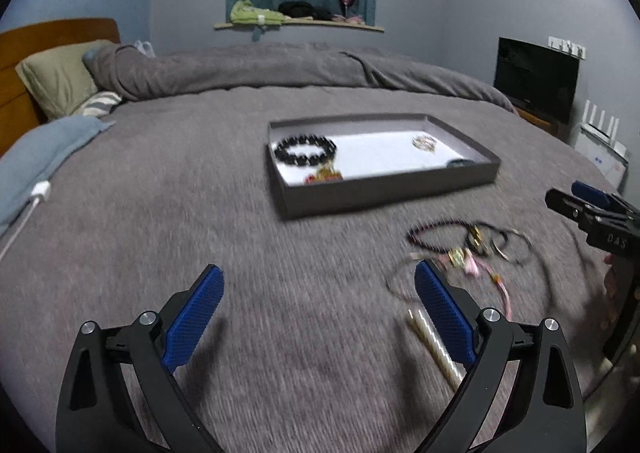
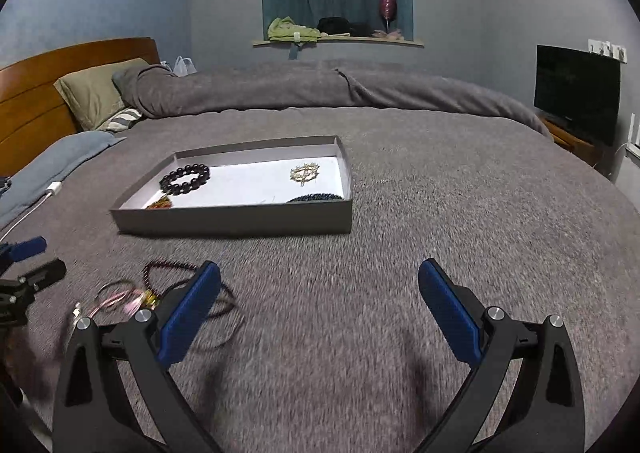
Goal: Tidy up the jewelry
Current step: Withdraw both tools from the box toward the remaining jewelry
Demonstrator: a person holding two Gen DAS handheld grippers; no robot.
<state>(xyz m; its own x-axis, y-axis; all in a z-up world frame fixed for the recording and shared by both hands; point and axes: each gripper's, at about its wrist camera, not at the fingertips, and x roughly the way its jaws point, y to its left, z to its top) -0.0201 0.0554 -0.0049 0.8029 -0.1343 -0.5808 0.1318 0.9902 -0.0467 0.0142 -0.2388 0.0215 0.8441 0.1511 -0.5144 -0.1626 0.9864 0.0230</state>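
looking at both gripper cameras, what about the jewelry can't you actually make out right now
- Loose jewelry pile: motion-blurred in both views; separate pieces cannot be counted, and the right gripper finger covers part.
- Red-gold piece and dark beads in the tray: cut off by its near wall.
- Gold tube: half hidden behind the left gripper.

"DAS" lettering on right gripper (image 1: 576, 209) body.

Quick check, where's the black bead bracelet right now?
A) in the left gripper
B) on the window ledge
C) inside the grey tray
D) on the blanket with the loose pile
C. The black bead bracelet lies on the white liner inside the grey tray, at its left end, while the left gripper and right gripper are both open and hold nothing, and the loose pile sits on the blanket outside the tray.
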